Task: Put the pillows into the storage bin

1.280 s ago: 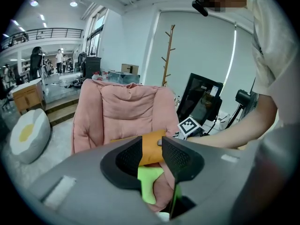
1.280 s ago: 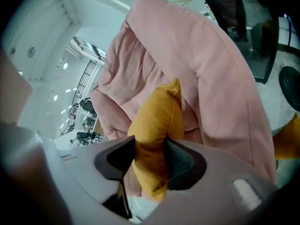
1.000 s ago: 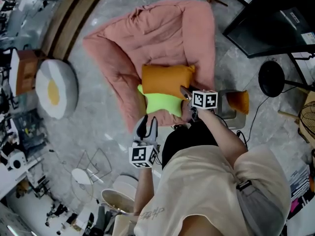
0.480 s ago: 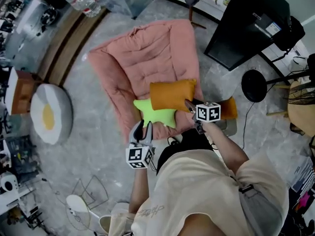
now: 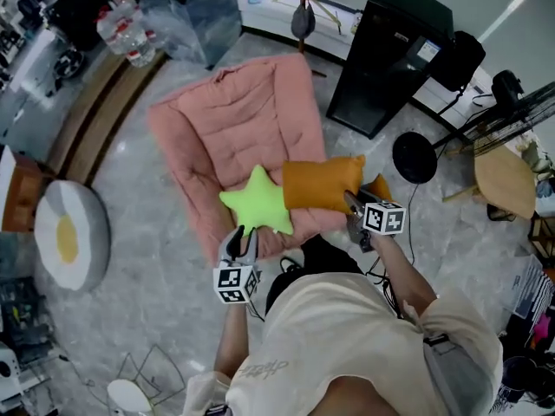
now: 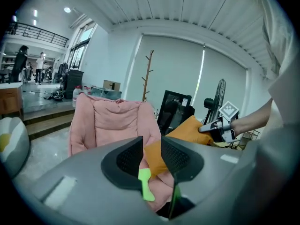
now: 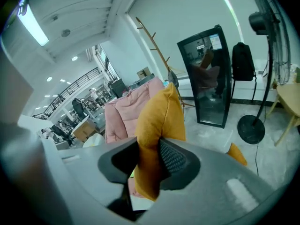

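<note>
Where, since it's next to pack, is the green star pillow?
In the head view, the star pillow lies left of centre, on the near edge of the pink cushion, just left of the orange pillow.

right gripper (image 5: 351, 202) fingers closing on orange pillow (image 5: 323, 183), raised | green star pillow (image 5: 257, 202) uncovered

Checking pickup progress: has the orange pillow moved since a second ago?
Yes. The orange pillow went right over the pink mat, off the green star, past the mat's right edge.
</note>
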A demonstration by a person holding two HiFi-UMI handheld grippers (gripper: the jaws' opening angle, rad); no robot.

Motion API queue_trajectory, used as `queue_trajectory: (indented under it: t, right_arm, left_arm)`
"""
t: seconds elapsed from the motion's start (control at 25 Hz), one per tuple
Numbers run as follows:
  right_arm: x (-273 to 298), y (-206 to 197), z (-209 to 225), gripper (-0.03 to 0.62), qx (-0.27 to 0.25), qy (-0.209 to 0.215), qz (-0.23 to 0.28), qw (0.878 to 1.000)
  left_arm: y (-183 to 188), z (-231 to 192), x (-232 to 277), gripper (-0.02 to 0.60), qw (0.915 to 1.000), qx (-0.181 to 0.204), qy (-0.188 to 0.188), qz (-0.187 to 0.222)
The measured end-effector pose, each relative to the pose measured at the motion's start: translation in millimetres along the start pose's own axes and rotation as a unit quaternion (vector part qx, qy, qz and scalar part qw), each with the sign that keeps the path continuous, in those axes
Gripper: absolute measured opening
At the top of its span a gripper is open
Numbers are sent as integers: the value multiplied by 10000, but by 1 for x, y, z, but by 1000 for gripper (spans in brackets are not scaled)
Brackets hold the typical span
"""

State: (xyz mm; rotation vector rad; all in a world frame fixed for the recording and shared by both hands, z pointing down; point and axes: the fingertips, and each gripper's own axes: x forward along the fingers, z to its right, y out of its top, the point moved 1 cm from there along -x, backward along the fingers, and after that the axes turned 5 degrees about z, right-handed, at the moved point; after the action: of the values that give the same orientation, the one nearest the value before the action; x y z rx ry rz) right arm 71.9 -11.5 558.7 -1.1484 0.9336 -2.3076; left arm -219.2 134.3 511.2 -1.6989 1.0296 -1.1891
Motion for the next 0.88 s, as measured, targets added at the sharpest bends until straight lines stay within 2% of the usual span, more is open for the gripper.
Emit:
queue_trajectory:
  t: [0.28, 0.56, 0.88]
  right_arm:
    - [-72, 7, 26, 118, 246, -413, 421, 9980]
    - [-138, 17, 68, 117, 238, -810, 732, 9937]
    - [-185, 27, 129, 117, 398, -1540, 1101, 9811]
  left_arm:
    - [-22, 18, 1, 134, 9992, -162, -345, -88]
    - [-29, 46, 16, 133, 9972, -281, -677, -112]
    - [-29, 73, 43, 133, 9937, -97, -1067, -325]
